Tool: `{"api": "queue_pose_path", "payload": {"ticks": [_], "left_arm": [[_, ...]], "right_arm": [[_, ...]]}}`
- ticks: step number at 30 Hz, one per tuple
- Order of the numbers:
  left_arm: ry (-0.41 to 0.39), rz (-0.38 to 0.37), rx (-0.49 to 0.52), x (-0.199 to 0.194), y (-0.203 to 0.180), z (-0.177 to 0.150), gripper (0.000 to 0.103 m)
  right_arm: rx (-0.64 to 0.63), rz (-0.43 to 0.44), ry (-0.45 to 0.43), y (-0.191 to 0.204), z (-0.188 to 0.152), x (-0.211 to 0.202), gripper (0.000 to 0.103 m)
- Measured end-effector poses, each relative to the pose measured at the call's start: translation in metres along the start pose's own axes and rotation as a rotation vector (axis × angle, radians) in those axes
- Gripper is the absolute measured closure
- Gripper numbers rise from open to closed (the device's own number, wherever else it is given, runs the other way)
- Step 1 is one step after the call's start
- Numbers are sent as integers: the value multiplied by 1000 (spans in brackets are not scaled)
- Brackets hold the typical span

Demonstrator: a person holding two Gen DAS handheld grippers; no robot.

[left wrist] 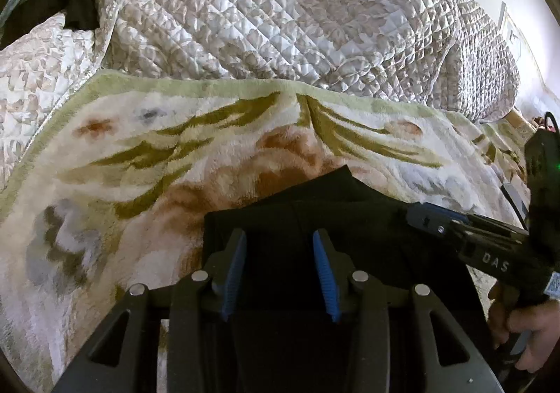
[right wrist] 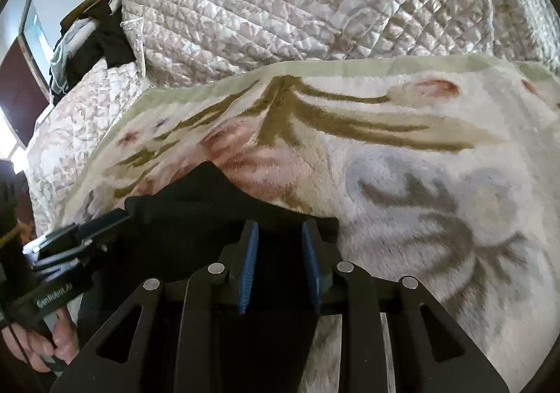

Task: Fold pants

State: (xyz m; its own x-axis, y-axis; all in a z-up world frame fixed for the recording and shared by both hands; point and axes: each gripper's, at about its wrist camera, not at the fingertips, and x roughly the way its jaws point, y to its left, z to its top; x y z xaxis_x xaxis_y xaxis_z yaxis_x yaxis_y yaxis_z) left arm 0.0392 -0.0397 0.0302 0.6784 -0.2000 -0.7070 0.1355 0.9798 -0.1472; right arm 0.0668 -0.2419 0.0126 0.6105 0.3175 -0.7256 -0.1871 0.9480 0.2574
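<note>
Black pants [left wrist: 315, 197] lie on a floral plush blanket [left wrist: 140, 155], their far edge peaked in a point. My left gripper [left wrist: 278, 237] is open, its blue pads just above the pants' left part. My right gripper [right wrist: 280, 228] is open over the pants [right wrist: 210, 193] near their right edge. The right gripper also shows in the left wrist view [left wrist: 420, 214], low over the pants' right side. The left gripper shows in the right wrist view [right wrist: 115, 218] at the pants' left side. Nothing is gripped.
A bunched quilted bedspread [left wrist: 280, 15] rises behind the blanket. Dark clothes [right wrist: 101, 39] hang at the far left by a doorway. The person's hands [left wrist: 525, 330] hold the gripper handles at the frame edges.
</note>
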Motion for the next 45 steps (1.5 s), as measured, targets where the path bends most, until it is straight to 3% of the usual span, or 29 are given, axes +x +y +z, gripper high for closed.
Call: {"api": "queue_pose_path", "payload": {"ticks": [8, 16, 27, 32, 37, 43, 45], "left_arm": [[8, 19, 3, -35, 1, -29, 60], [4, 13, -38, -65, 9, -74, 59], [22, -28, -69, -67, 19, -74, 57], [38, 35, -134, -64, 44, -65, 57], [40, -19, -145, -64, 43, -50, 57], [80, -161, -152, -47, 35, -28, 50], [103, -159, -150, -36, 34, -26, 50]], "right_arm": [[-81, -9, -26, 33, -54, -56, 77], [-153, -66, -54, 57, -108, -84, 77], [-119, -35, -28, 46, -101, -87, 76], [-9, -68, -10, 14, -83, -89, 66], [79, 41, 11, -2, -63, -82, 66], [118, 120, 61, -9, -43, -62, 62], [126, 134, 78, -11, -41, -54, 62]]}}
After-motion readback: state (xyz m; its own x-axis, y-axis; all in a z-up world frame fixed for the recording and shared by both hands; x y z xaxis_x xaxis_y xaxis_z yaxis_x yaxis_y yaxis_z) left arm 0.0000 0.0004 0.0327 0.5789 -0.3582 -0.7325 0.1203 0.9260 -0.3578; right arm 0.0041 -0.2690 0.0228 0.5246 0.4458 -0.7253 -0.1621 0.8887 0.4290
